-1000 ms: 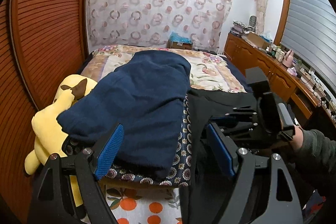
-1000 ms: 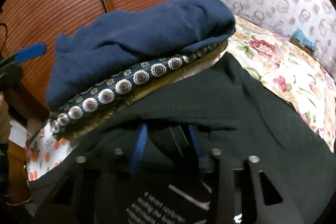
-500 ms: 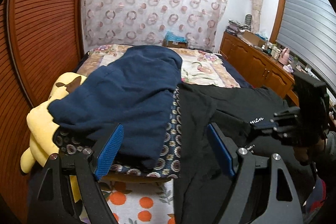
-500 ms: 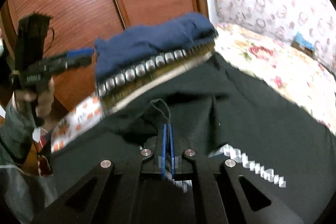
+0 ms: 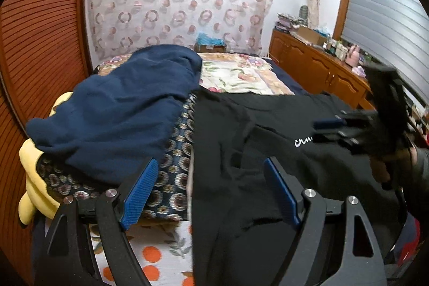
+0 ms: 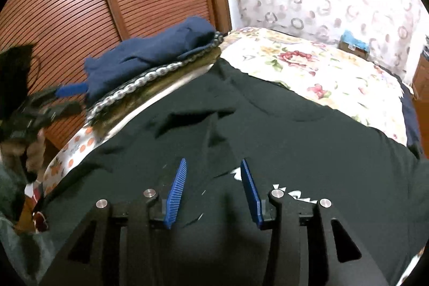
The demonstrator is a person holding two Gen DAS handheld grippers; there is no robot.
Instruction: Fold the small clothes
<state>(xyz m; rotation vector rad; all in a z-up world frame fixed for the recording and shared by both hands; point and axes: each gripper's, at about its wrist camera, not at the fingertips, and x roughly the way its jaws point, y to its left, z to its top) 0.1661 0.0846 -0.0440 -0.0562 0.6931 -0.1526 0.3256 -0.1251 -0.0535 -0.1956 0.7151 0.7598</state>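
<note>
A black shirt (image 5: 268, 152) with white lettering lies spread on the bed; it fills the lower half of the right wrist view (image 6: 295, 130). My left gripper (image 5: 209, 195) is open and empty above the shirt's left edge. My right gripper (image 6: 213, 189) is open and empty, just above the shirt near the lettering. In the left wrist view the right gripper (image 5: 332, 125) shows blurred at the right, over the shirt.
A navy garment (image 5: 120, 103) lies on a patterned cushion (image 5: 171, 168) left of the shirt. A yellow plush toy (image 5: 34, 195) sits at the bed's left edge. A floral bedspread (image 6: 308, 69) lies beyond, a wooden dresser (image 5: 316, 71) at the right.
My right gripper was shut on the black shirt and pulled it out flat to the right; now it has opened and let go. My left gripper stays open.
</note>
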